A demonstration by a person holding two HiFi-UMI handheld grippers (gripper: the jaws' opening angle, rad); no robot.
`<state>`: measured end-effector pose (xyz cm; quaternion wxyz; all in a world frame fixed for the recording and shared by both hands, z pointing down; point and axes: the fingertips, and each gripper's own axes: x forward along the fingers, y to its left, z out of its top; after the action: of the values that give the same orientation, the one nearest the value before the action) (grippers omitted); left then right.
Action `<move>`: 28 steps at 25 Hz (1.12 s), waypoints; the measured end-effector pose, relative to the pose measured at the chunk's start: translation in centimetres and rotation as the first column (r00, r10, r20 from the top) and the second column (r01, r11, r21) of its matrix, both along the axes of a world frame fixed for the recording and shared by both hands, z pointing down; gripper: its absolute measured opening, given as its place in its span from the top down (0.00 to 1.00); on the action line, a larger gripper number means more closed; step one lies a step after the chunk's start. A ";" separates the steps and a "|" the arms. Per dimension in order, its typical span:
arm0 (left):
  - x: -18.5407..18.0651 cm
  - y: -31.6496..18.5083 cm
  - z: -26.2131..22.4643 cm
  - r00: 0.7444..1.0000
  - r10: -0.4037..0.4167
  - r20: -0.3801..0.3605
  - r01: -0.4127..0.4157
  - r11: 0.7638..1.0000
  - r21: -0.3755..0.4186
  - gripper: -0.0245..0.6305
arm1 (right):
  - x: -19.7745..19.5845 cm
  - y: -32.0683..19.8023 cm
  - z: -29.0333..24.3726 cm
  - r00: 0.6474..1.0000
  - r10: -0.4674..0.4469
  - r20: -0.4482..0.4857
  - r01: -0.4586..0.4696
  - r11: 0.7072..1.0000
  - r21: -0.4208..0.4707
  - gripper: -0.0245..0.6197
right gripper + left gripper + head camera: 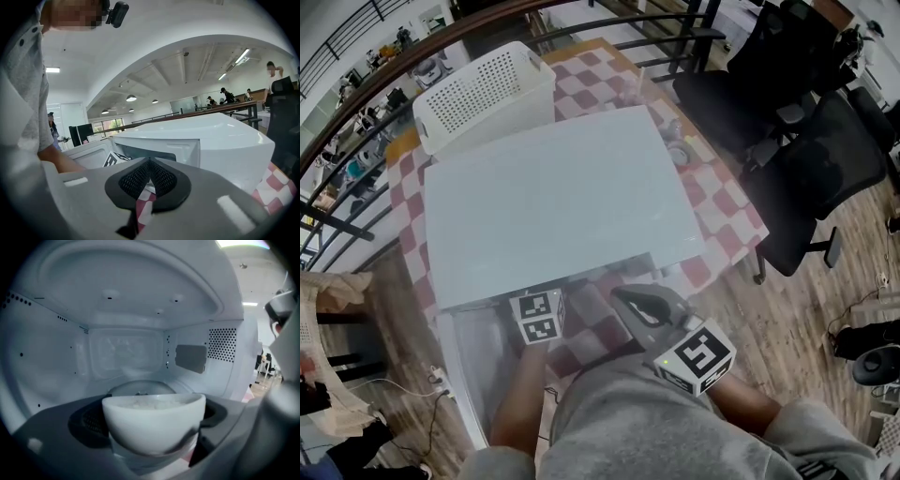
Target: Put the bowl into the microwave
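**Bowl inside the cavity, not yet let go**

The bowl (154, 416), white and filled with something pale like rice, sits clamped in your left claw (149, 441). It is inside the microwave (558, 202), in front of the glass turntable (140, 386). I can't tell whether its base touches the plate. By my reading the carry is nearly done. What's left is to set it down, release, draw the claw out and swing the open door (478, 370) shut.

Your right claw (149, 180) has its pads pressed together on nothing and waits in front of the microwave.

The microwave stands on a surface (727, 211) under a red-and-white checked cloth. A white perforated basket (483, 94) is behind it. Beyond are black office chairs (811, 159), a wood floor (806, 309) and a curved railing (356, 112). People stand far off.
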<state>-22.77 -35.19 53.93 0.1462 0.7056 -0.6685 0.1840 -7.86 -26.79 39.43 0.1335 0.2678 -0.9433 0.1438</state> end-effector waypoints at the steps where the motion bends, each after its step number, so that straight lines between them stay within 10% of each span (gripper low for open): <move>1: 0.0 0.0 0.0 1.000 -0.001 0.004 0.001 1.000 0.001 0.16 | 0.0 0.0 0.0 1.000 0.002 0.000 -0.002 1.000 0.000 0.97; 28: -0.1 1.7 1.4 0.998 0.030 0.064 -0.024 0.996 -0.086 0.16 | 0.0 1.4 -0.3 0.999 0.033 0.020 -0.033 0.999 0.007 0.97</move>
<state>-22.86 -33.50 55.32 0.1521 0.7014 -0.6547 0.2372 -7.90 -25.37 39.15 0.1209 0.2825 -0.9405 0.1452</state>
